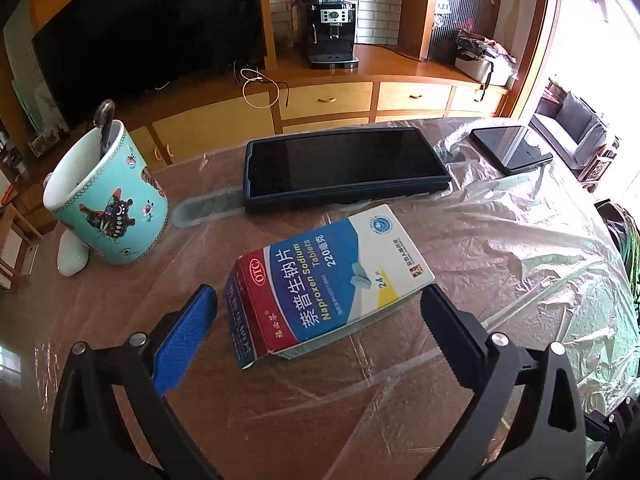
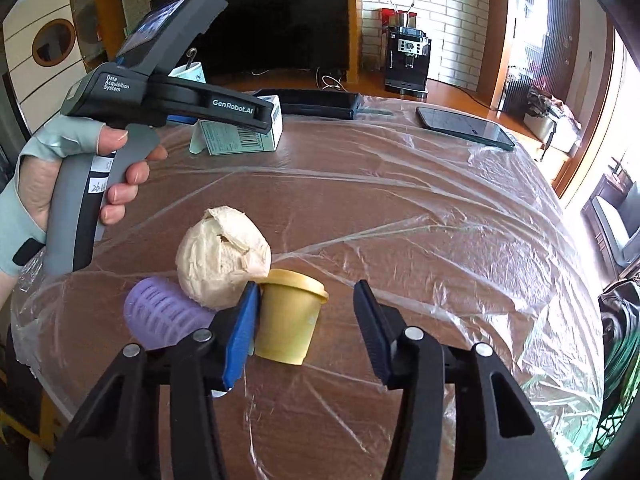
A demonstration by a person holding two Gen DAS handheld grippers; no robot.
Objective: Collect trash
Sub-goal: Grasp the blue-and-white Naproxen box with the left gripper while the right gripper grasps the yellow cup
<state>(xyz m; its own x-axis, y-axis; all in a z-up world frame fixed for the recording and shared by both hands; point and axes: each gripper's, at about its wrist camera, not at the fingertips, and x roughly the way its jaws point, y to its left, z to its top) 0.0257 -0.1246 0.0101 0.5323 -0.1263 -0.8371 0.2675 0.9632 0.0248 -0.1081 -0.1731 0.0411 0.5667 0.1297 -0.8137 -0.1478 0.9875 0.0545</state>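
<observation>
A blue, red and white medicine box [image 1: 332,280] lies flat on the film-covered table. My left gripper [image 1: 318,290] is open, its fingers on either side of the box and the pads not pressing it. In the right wrist view a small yellow lidded cup [image 2: 288,320] stands between the fingers of my right gripper [image 2: 307,285]. The left pad [image 2: 240,332] is against the cup and the right pad is well apart from it, so the gripper is open. A crumpled cream paper ball [image 2: 220,256] and a purple hair roller [image 2: 160,312] lie just left of the cup.
A turquoise mug [image 1: 108,200] with a spoon stands at left, a dark tablet [image 1: 344,168] lies behind the box, and a phone [image 1: 512,148] sits at the far right. A gloved hand [image 2: 48,176] holds the left gripper's handle. The round table's edge [image 2: 580,280] curves down at right.
</observation>
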